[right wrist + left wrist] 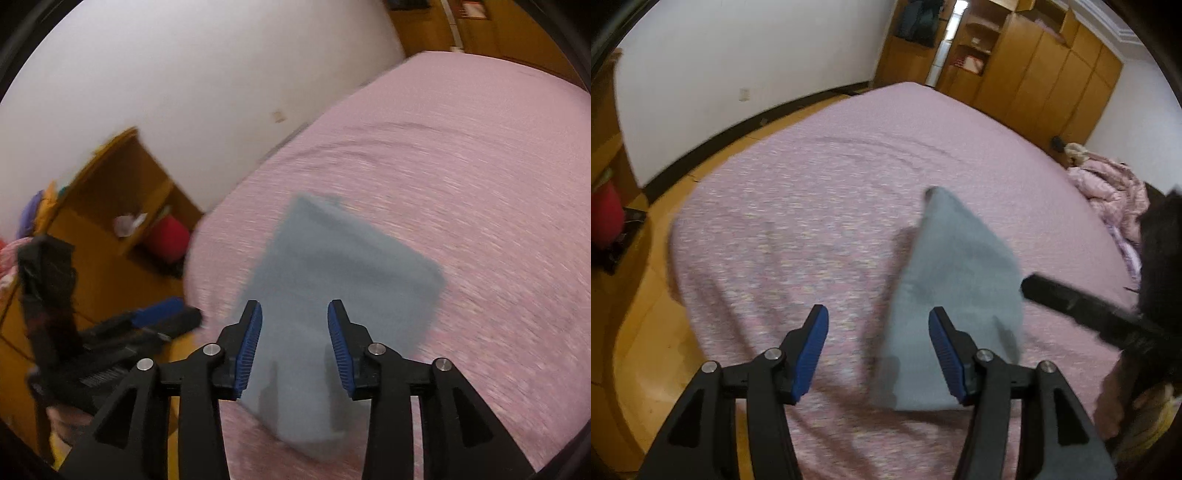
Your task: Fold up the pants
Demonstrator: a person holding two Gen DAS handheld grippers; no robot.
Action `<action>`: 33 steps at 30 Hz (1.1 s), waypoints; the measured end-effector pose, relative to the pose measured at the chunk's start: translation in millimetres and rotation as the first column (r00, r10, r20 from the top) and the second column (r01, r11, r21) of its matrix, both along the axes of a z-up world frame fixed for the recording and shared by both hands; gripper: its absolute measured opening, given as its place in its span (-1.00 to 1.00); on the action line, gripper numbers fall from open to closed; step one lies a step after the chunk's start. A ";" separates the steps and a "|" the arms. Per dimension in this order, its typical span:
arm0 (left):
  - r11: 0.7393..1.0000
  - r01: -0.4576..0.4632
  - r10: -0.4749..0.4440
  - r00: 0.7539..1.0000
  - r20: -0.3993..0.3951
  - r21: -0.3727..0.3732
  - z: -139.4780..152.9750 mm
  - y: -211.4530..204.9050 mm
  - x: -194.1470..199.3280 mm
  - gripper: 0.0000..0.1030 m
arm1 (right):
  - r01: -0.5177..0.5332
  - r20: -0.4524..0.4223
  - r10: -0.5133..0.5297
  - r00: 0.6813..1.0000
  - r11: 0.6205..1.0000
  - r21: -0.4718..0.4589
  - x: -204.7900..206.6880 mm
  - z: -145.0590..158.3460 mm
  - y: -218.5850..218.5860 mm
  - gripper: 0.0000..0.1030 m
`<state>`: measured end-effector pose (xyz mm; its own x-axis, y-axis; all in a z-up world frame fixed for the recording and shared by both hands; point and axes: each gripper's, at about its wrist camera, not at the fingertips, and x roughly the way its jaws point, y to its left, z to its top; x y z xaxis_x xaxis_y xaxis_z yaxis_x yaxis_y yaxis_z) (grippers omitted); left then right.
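Note:
The grey pants (945,295) (340,295) lie folded into a compact rectangle on the pink bed (812,206) (480,184), near its front edge. My left gripper (879,347) hangs open above the bed, with the pants' left edge behind its right finger. My right gripper (294,343) is open too, held over the near end of the pants with nothing between its blue pads (249,350). In the left wrist view the right gripper (1078,306) shows as a black bar at the right; in the right wrist view the left gripper (162,317) is blurred at the lower left.
A crumpled pink quilt (1115,192) lies at the bed's far right. Wooden wardrobes (1034,74) stand beyond the bed. On the wooden floor to the left are an open wooden cabinet (122,192) and a red object (170,236). A white wall (738,74) runs along the left.

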<state>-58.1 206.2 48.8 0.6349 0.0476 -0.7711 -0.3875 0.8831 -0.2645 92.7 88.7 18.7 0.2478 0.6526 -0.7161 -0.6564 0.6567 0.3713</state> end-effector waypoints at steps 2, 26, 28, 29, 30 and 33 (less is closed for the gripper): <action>0.999 0.030 -0.031 1.000 -0.002 -0.029 -2.9 -3.8 9.1 0.27 | 0.056 -0.021 -0.056 0.998 0.998 -0.019 2.7 -10.4 -15.0 -0.01; 0.914 0.323 -0.339 0.940 -0.024 -0.247 -73.7 10.0 90.0 0.12 | 0.024 -0.297 0.020 0.955 0.990 0.143 22.0 -95.4 -0.8 -0.21; 0.911 0.316 -0.330 0.944 -0.008 -0.265 -74.1 7.8 89.6 0.00 | 0.022 -0.305 0.030 0.952 0.986 0.164 26.0 -90.3 1.4 -0.37; 0.909 0.313 -0.324 0.946 0.004 -0.275 -73.2 8.4 88.4 -0.04 | 0.020 -0.306 0.038 0.951 0.983 0.181 26.1 -86.1 0.0 -0.41; 0.906 0.304 -0.313 0.950 0.017 -0.294 -71.7 8.8 86.5 -0.13 | 0.016 -0.298 0.042 0.954 0.982 0.189 26.5 -81.0 -2.8 -0.42; 0.883 0.287 -0.285 0.956 0.063 -0.371 -63.3 10.4 80.1 -0.24 | -0.008 -0.257 0.061 0.965 0.980 0.201 25.6 -62.7 -11.0 -0.42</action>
<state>22.1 216.7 -14.6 0.5819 -0.4268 -0.6923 -0.1301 0.7914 -0.5973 118.3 77.6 -43.9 0.0449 0.7913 -0.6098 -0.5406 0.5325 0.6513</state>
